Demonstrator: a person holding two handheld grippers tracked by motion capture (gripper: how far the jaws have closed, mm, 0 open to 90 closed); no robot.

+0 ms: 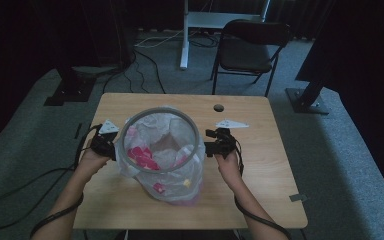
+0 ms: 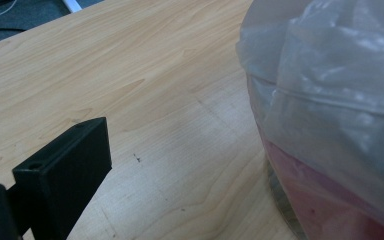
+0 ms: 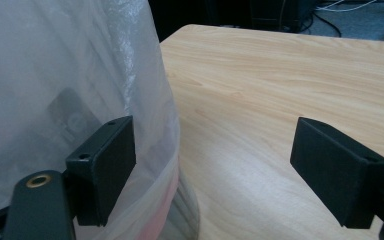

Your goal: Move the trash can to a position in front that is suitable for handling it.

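The translucent plastic liner bag (image 1: 167, 172), draped over the grey ring rim of a small bin (image 1: 130, 122) with pink scraps inside, stands mid-table on the light wooden table (image 1: 260, 190), flanked by both grippers. The right gripper (image 3: 212, 172) is spread wide, one jaw against the film; whether the left gripper (image 1: 103, 145) is spread cannot be told. Closing on loose film alone could tear it or tip the light bin.
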